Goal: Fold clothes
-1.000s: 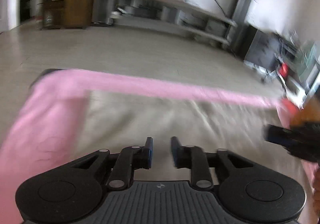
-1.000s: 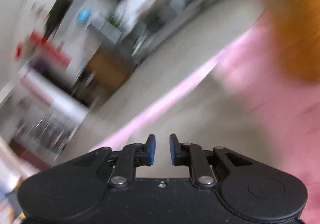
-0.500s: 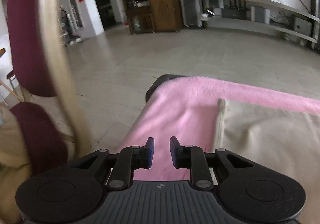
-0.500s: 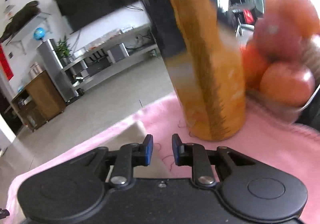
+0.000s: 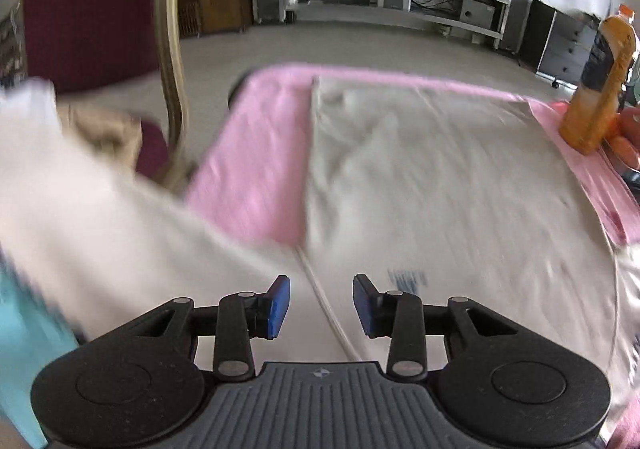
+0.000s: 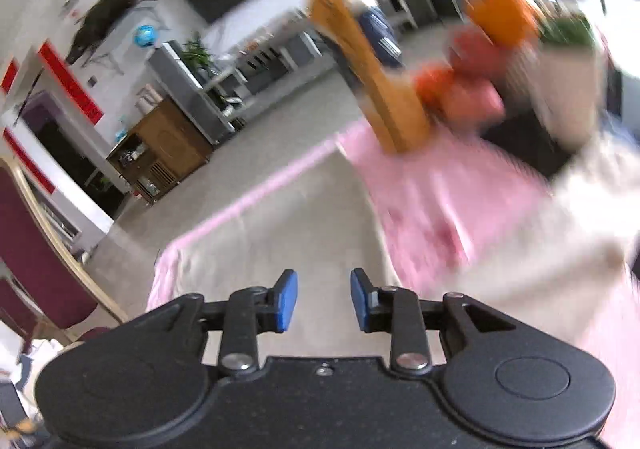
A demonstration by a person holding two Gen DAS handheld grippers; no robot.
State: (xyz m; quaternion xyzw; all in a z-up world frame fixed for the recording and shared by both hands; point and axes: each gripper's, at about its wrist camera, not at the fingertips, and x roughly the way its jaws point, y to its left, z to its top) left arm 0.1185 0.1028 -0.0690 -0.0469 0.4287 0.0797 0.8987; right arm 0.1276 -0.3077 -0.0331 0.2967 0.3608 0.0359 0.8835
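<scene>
Now both grippers are back over the pale beige cotton garment (image 5: pixel 420 177), which lies spread flat on the fluffy pink blanket (image 5: pixel 256 169) covering the table. Half a second ago my left view looked off the blanket's corner and my right view sat close to the tall orange juice bottle (image 6: pixel 376 61); both now look down the cloth instead. The left gripper (image 5: pixel 318 303) has just been opening and stands moderately apart with nothing between its blue pads, a seam of the cloth running below. The right gripper (image 6: pixel 324 301) has likewise been opening, empty, above the garment's near part. I judge a fold was just laid and released; next I need fresh edges to grab.
</scene>
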